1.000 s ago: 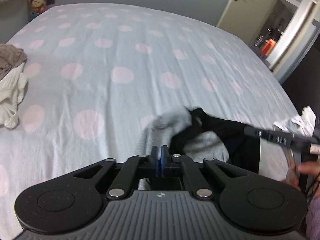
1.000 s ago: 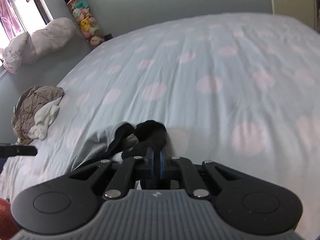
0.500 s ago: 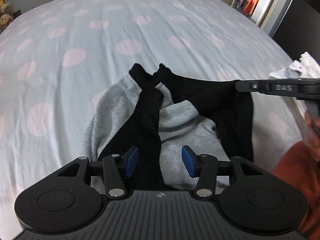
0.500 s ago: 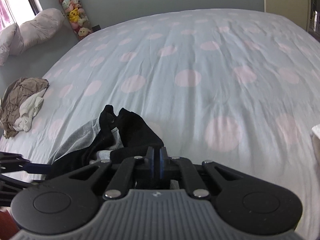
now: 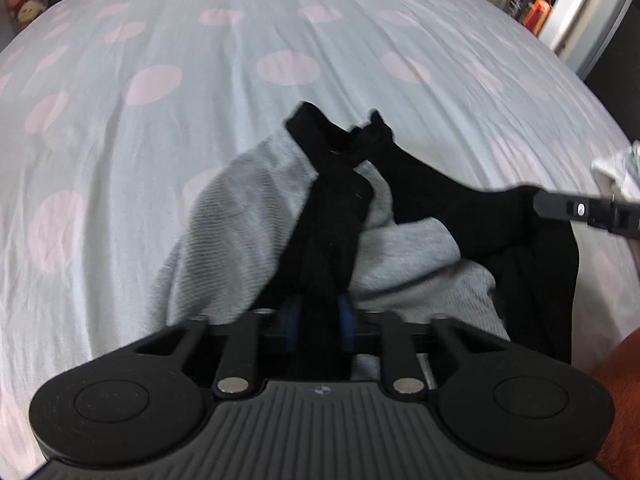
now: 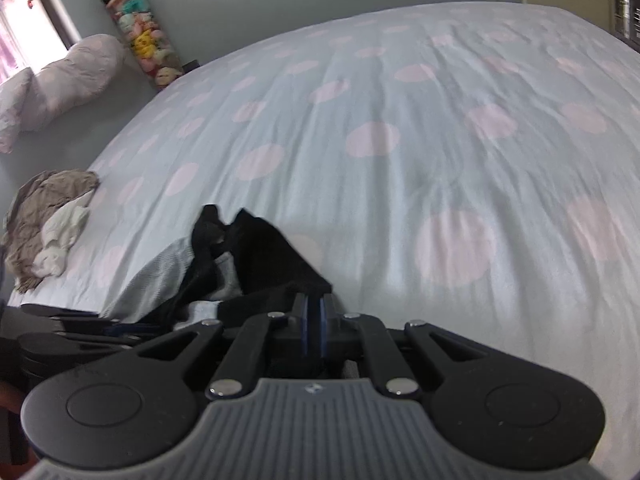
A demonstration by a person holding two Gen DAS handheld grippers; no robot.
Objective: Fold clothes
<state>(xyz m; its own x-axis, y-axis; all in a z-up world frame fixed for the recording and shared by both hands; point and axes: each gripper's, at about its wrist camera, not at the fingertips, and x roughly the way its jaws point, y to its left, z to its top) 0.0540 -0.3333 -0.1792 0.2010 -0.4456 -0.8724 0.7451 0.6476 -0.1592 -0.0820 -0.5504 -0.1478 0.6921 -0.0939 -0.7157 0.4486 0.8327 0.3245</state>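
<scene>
A grey and black garment lies bunched on the polka-dot bed sheet, close in front of me. My left gripper has its jaws closing, and the blue pads press on a black strip of the garment. My right gripper is shut on a black edge of the same garment. In the left wrist view its tip pulls that black cloth taut to the right. The left gripper's body shows dark at the lower left of the right wrist view.
A heap of brown and white clothes lies at the bed's left edge. A pillow and a tube of plush toys stand by the wall. White cloth lies at the right edge. An orange sleeve shows low right.
The left gripper let go of the grey cloth, opened, sank toward the garment and shut on its black strip. The right gripper stayed shut and dropped slightly.
</scene>
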